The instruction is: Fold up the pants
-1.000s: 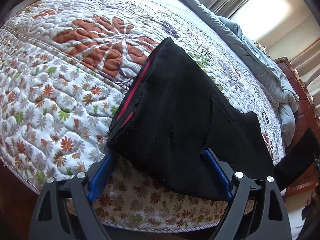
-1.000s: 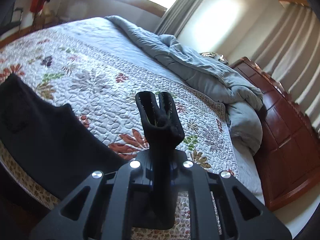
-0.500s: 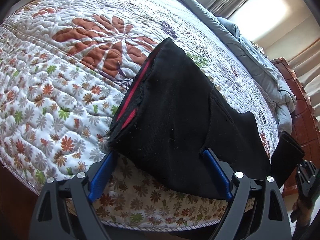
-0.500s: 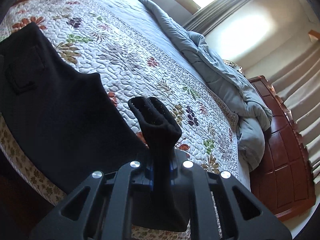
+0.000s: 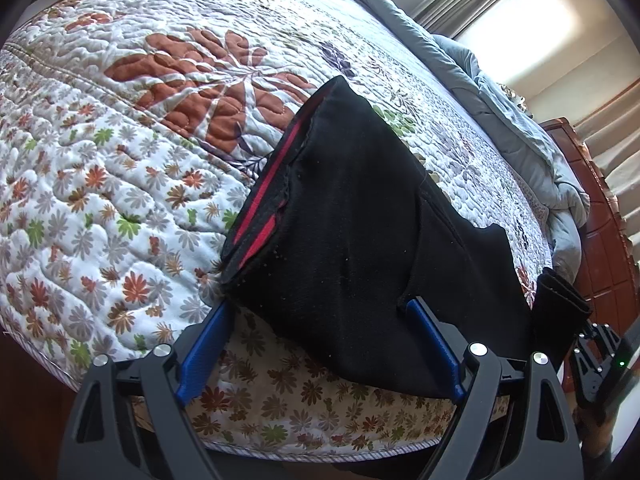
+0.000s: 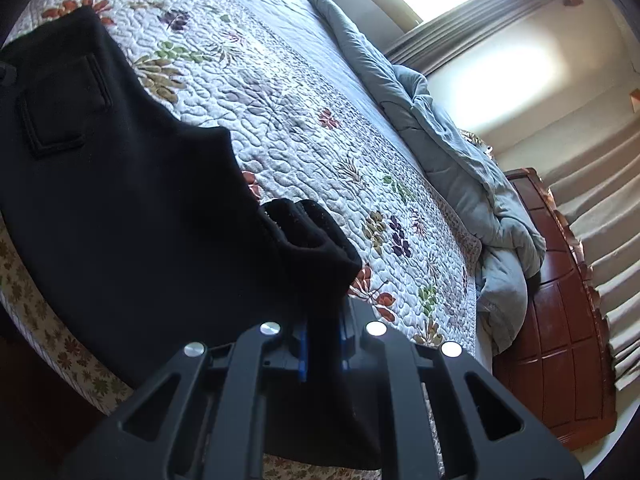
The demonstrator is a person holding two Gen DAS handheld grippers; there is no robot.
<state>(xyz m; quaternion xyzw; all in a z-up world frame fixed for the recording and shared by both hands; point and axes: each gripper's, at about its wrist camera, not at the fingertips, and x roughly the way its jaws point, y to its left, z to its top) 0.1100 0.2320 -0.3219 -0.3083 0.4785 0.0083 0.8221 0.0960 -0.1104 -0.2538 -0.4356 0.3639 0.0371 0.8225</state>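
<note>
I see the black pants spread on the quilted bed, mid-frame. My left gripper stands wide apart astride their lower edge; my right gripper is clamped on the pants' cuff.

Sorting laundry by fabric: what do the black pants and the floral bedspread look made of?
Pants: apparently a soft, matte knit, maybe fleece; fuzzy surface flecked with lint, red-striped waistband. Bedspread: quilted printed cloth, probably cotton; puffy stitched swirls, no sheen. Neither fibre is certain from looks.
</note>
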